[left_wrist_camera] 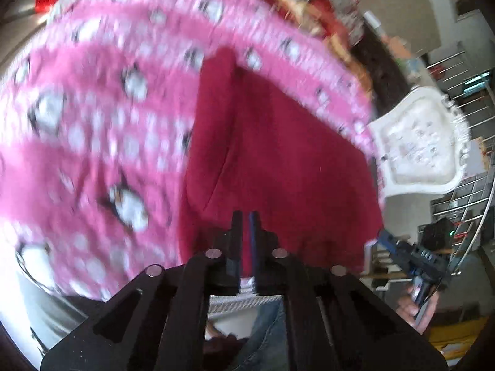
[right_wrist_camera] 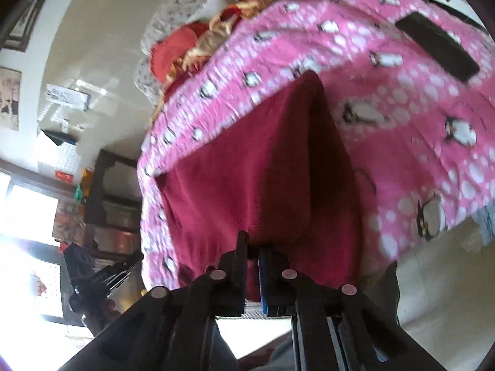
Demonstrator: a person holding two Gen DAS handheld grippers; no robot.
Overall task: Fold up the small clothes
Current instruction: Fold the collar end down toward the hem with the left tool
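Note:
A dark red garment point(left_wrist_camera: 278, 154) lies on a pink penguin-print blanket point(left_wrist_camera: 92, 123), its near edge hanging toward me. My left gripper point(left_wrist_camera: 246, 218) is shut on that near edge, and a strip of red cloth shows between its fingers. In the right wrist view the same red garment point(right_wrist_camera: 247, 170) rises to a peak on the blanket point(right_wrist_camera: 417, 123). My right gripper point(right_wrist_camera: 253, 241) is shut on its near hem. Each gripper shows at the side of the other's view: the right gripper point(left_wrist_camera: 386, 239) in a hand, and the left gripper point(right_wrist_camera: 133, 262).
A flat black object point(right_wrist_camera: 436, 46) lies on the blanket at the far right. Red and gold cushions point(right_wrist_camera: 216, 31) are piled beyond the blanket. A white ornate chair point(left_wrist_camera: 420, 145) and a metal railing point(left_wrist_camera: 464, 92) stand to the right. The person's jeans point(left_wrist_camera: 266, 334) are below.

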